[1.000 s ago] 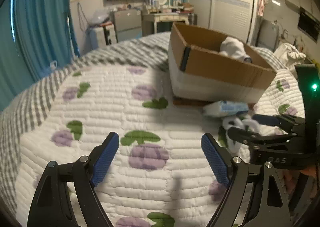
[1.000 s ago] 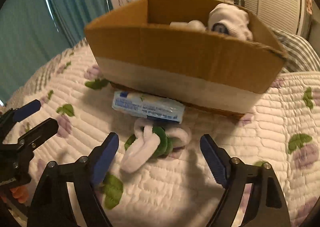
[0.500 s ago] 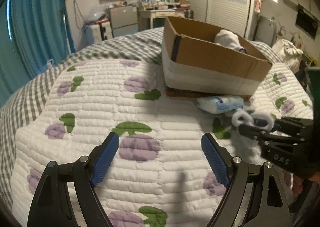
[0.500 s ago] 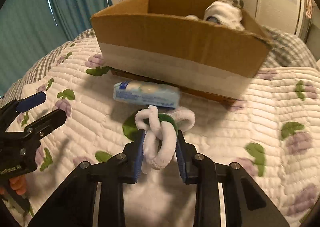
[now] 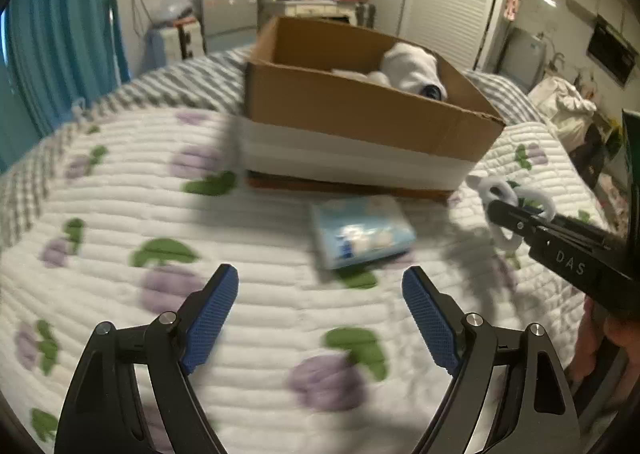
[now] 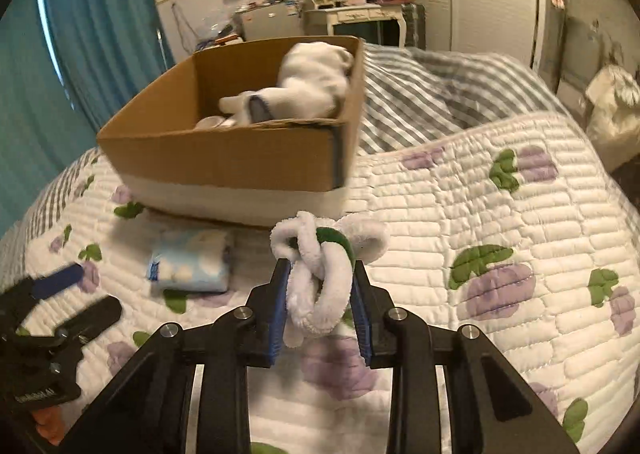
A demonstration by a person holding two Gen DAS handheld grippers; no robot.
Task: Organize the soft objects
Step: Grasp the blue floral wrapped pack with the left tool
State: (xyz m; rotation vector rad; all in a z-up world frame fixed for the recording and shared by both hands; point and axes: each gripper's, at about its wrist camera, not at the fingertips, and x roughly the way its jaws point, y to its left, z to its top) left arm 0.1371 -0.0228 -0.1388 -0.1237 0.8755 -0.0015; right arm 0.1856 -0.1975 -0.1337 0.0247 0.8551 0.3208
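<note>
My right gripper (image 6: 322, 294) is shut on a white fluffy looped toy with a green band (image 6: 320, 274) and holds it above the quilt, in front of the near right corner of the cardboard box (image 6: 224, 158). A white plush (image 6: 316, 82) lies inside the box. From the left wrist, the same toy (image 5: 496, 190) shows at the right gripper's tip (image 5: 504, 210). My left gripper (image 5: 320, 314) is open and holds nothing. It hovers just short of a pale blue tissue pack (image 5: 360, 232) lying in front of the box (image 5: 360, 114).
The bed carries a white quilt with purple and green flowers (image 6: 500, 286) over a grey checked blanket (image 6: 408, 94). Teal curtains (image 5: 60, 34) hang at the left. A dresser with a mirror (image 6: 340, 10) and wardrobe doors stand behind the bed.
My right gripper closed on the looped toy, lifted it off the quilt and carried it toward the box's right corner. My left gripper moved closer to the tissue pack and stayed open.
</note>
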